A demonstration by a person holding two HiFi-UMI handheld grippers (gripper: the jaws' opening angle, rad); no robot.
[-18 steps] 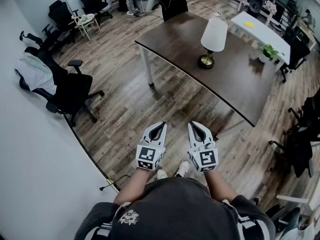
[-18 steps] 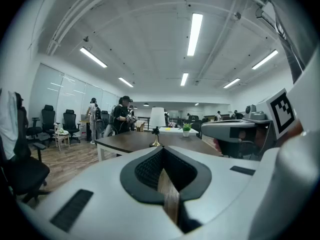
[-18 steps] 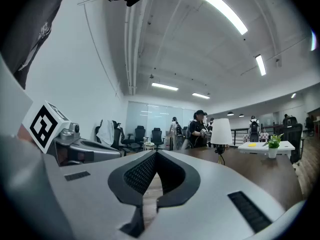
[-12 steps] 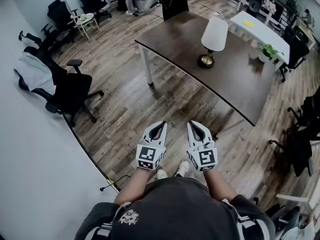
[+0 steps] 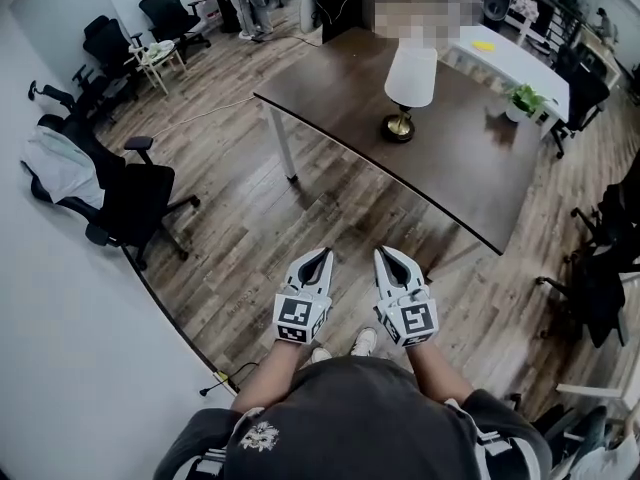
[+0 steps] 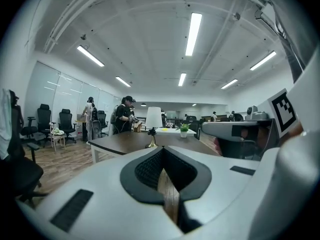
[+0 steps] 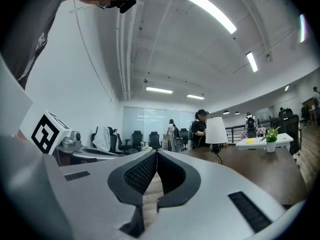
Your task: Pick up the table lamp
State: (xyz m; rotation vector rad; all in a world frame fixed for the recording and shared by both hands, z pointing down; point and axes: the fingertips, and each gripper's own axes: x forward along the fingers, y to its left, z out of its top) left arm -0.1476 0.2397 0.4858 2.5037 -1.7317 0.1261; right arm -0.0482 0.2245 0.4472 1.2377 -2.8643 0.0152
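The table lamp, with a white shade and a brass base, stands on the dark brown table, far ahead of both grippers. My left gripper and right gripper hang side by side over the wooden floor, close to my body. Both are shut with nothing between the jaws. In the left gripper view the lamp shows small above the closed left gripper. The right gripper view has the lamp to the right of the closed right gripper.
Black office chairs stand at the left, one draped with a white jacket. A potted plant sits at the table's far end beside a white table. More chairs are at the right. People stand at the back.
The head view has shifted a little, so the table and lamp sit slightly further left in the picture. Both grippers keep the same shut pose side by side.
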